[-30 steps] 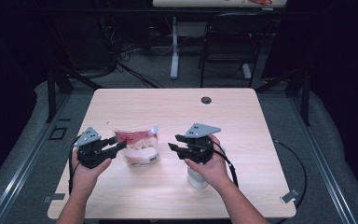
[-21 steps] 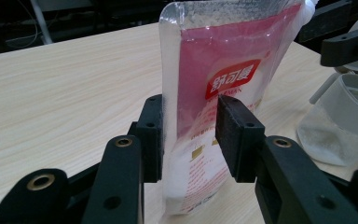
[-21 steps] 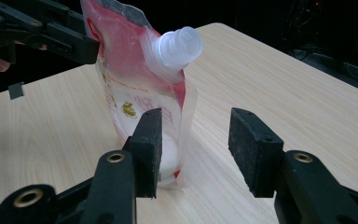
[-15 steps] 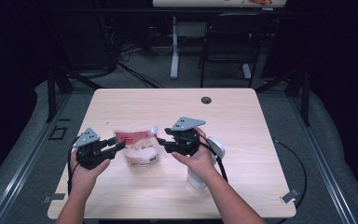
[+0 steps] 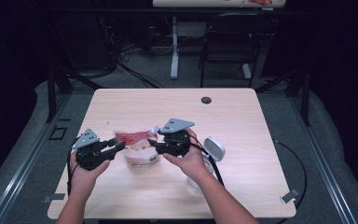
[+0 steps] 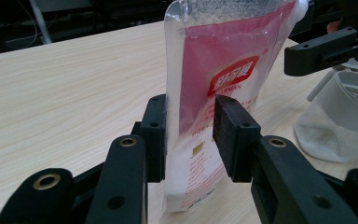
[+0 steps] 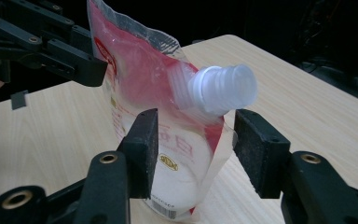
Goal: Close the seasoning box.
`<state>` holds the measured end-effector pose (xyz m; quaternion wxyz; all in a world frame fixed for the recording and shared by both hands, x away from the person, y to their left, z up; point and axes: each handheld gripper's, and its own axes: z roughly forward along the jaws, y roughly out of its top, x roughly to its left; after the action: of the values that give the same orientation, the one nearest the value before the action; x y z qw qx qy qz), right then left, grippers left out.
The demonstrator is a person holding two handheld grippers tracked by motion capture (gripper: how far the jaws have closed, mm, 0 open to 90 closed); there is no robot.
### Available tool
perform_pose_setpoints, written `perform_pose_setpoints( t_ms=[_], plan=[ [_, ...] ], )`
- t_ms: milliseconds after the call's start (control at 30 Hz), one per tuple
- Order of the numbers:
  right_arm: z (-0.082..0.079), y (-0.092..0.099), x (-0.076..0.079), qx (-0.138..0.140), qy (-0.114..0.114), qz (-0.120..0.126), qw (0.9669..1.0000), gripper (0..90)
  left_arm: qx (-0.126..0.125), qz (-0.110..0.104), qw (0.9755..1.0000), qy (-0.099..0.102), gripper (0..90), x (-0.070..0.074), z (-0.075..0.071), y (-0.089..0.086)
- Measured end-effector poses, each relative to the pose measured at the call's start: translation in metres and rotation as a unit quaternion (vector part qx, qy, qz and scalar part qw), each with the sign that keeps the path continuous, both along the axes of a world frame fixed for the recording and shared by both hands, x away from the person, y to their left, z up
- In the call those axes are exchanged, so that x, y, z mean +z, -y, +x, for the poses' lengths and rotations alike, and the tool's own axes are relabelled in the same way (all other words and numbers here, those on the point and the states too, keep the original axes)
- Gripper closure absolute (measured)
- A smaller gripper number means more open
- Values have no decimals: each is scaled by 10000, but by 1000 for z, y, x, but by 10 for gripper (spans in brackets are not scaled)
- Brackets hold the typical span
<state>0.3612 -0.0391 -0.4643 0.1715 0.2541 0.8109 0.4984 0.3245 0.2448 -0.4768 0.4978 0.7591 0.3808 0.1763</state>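
While our left gripper [image 5: 114, 148] clamped the pouch [image 5: 137, 144] by its far edge, holding it upright mid-table, the pouch's spout [image 7: 221, 88] stuck out at the top corner, angled toward our right gripper [image 5: 153, 142]. Its jaws had just been opening and stood apart astride the pouch corner below the spout, not pressing. Right was nearer the spout. Beyond the right hand from the pouch sat a clear jar [image 6: 340, 121] and lid [image 5: 214, 148], clear of the approach.
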Motion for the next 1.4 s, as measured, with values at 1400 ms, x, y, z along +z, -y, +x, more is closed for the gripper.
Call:
perform_pose_setpoints(
  t_ms=[1400],
  plan=[
    [-70,54,12,-189,-124,244,9994,637,-735,-16,9972,-154,720,3,-24,42]
  ],
)
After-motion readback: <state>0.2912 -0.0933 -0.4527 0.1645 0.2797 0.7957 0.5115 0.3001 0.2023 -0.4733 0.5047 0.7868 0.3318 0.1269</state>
